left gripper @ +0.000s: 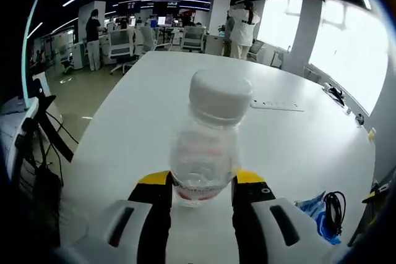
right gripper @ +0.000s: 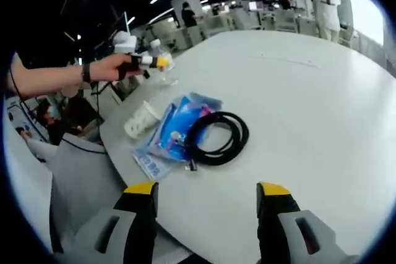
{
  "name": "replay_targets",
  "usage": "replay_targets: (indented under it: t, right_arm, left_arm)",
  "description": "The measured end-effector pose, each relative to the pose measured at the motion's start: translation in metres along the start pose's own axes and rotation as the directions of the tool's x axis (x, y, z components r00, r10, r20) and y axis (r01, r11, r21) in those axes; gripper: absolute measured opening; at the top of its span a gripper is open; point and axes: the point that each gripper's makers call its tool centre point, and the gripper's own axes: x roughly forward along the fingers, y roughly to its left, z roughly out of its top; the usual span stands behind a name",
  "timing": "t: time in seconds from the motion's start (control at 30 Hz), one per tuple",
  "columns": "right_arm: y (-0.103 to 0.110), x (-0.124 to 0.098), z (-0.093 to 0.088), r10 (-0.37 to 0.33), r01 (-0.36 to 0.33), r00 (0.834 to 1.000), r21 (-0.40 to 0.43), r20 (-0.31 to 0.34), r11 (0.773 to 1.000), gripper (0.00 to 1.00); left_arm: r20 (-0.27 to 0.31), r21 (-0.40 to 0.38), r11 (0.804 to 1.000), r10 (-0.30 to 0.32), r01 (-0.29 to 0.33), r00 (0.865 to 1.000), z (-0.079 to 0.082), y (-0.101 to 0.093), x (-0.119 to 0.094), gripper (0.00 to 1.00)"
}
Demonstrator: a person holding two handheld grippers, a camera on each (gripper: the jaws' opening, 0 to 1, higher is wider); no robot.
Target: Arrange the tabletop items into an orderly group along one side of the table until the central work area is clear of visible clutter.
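A clear plastic bottle (left gripper: 207, 143) with a white cap stands upright between my left gripper's (left gripper: 202, 183) yellow-tipped jaws, which press against its sides low down. In the right gripper view, a hand holds that left gripper (right gripper: 148, 62) with the bottle (right gripper: 163, 66) near the table's far left edge. My right gripper (right gripper: 207, 193) is open over the near edge with nothing between its jaws. Ahead of it lie a coiled black cable (right gripper: 216, 137), blue packets (right gripper: 180, 123) and a white cup (right gripper: 141, 119) on its side.
The white table (right gripper: 309, 103) stretches wide and bare to the right and far side. The cable and blue packet (left gripper: 327, 213) also lie at the lower right of the left gripper view. A chair (right gripper: 77, 177) stands by the near edge; people stand far behind.
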Motion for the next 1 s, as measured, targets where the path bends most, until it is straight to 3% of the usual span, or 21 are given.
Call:
replay_targets:
  t: [0.53, 1.0]
  right_arm:
    - [0.001, 0.002, 0.005, 0.005, -0.005, 1.000, -0.011, -0.004, 1.000, 0.66]
    - [0.007, 0.007, 0.005, 0.028, -0.028, 1.000, -0.020, -0.004, 0.999, 0.66]
  left_arm:
    - [-0.013, 0.022, 1.000, -0.017, 0.018, 1.000, 0.006, 0.000, 0.008, 0.37]
    - [0.024, 0.014, 0.999, -0.034, 0.034, 0.999, 0.015, 0.006, -0.010, 0.39]
